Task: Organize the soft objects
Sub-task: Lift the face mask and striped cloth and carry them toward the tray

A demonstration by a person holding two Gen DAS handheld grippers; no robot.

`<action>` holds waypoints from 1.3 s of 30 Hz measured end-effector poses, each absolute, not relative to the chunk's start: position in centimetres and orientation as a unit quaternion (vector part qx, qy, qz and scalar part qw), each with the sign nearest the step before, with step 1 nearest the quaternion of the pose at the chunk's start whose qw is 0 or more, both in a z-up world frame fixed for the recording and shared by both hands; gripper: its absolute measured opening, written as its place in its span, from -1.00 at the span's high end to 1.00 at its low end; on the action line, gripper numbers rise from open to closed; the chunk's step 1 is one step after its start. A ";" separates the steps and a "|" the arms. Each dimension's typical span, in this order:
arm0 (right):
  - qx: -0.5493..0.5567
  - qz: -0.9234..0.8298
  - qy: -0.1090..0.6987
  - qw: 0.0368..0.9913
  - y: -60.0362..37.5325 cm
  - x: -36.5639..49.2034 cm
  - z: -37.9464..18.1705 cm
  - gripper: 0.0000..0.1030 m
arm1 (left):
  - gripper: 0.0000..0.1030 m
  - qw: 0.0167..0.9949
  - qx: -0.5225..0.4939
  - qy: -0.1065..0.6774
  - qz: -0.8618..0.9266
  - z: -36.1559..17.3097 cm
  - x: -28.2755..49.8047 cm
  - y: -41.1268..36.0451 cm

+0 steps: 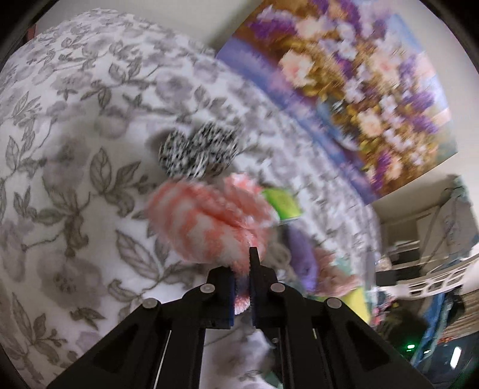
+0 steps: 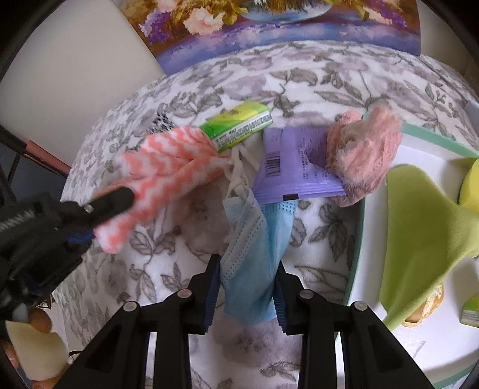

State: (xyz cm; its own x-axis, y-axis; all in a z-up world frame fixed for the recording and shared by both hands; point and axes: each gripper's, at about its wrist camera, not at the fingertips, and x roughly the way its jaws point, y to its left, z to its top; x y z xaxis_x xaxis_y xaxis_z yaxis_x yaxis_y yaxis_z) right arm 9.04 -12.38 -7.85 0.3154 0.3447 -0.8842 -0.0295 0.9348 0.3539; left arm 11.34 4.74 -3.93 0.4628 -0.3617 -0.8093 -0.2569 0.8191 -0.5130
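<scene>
Our left gripper (image 1: 242, 279) is clenched on the fluffy pink-and-white zigzag cloth (image 1: 209, 221), lifted over the floral blanket (image 1: 74, 185). At six o'clock, our right gripper (image 2: 247, 291) grasps the pale blue pleated face mask (image 2: 254, 254).

Floral blanket (image 2: 299, 80), flower painting (image 2: 239, 24), green packet (image 2: 236, 125), purple pouch (image 2: 293, 161).
</scene>
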 end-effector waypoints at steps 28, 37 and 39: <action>0.209 0.102 0.439 0.868 -19.5 5.8 2.4 0.39 | 0.86 0.924 -0.261 0.236 -0.151 12.7 4.0 4.0; 0.235 0.013 0.429 0.872 -26.1 5.2 2.1 0.39 | 0.86 0.924 -0.217 0.239 -0.206 13.7 3.5 -1.7; 0.238 -0.011 0.426 0.873 -27.9 4.9 2.0 0.39 | 0.86 0.921 -0.204 0.243 -0.228 13.8 3.3 -3.7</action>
State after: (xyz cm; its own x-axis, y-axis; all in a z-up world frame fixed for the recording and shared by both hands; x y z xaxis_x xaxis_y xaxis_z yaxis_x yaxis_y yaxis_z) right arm 4.91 -27.85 1.99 0.6360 0.1828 -0.7497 0.2224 0.8869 0.4050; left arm 3.35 -3.71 13.80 0.7783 -0.5188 -0.3536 0.3212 0.8129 -0.4858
